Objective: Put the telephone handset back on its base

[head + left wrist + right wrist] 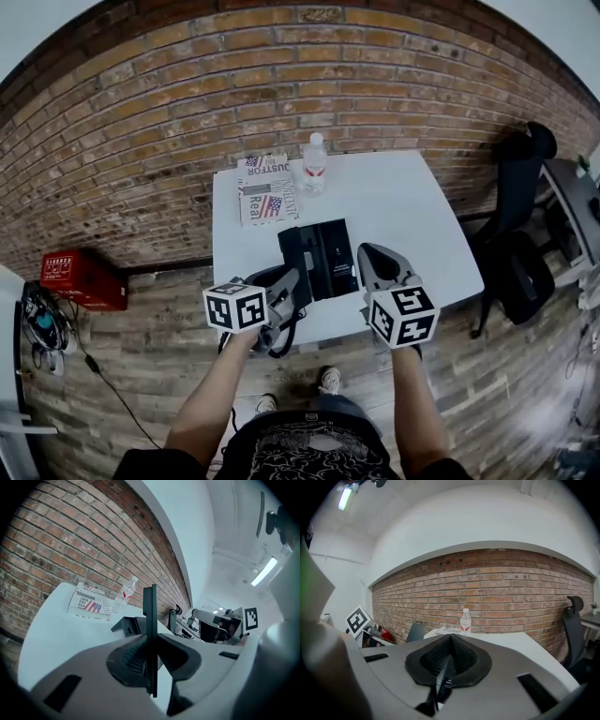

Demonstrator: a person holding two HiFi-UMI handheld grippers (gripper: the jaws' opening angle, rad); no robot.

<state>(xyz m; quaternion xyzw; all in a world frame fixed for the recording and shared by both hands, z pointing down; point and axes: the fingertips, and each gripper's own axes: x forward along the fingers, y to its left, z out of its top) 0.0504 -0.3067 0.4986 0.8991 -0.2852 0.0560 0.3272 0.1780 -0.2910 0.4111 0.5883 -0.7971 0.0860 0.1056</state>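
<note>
Left forearm (pixel 211 403): bare, rises from the bottom of the head view and slants up and to the right, towards the table's near edge.
Left gripper (pixel 289 281) (pixel 151 644): rolled to one side, so wall and table lean in its own view. Jaws narrow, clamped on the black telephone handset (pixel 292 251) (pixel 150 606), which shows there edge-on as a thin dark bar standing above the pads.
Handset position: along the left side of the black telephone base (pixel 333 255), near the front of the white square table (pixel 403 211). Whether it touches the base, cannot tell.
Coiled black cord (pixel 278 339): hangs below the left gripper, past the table's near edge.
Right forearm (pixel 419 408): bare, almost straight up the head view.
Right gripper (pixel 368 253) (pixel 449 656): level, just right of the base, its tip over the table. Jaws pressed together, nothing between the pads.
Far side of table: clear plastic water bottle (pixel 315 165) upright, just beside a folded newspaper stack (pixel 264 192), both near the red brick wall (pixel 187 103).
</note>
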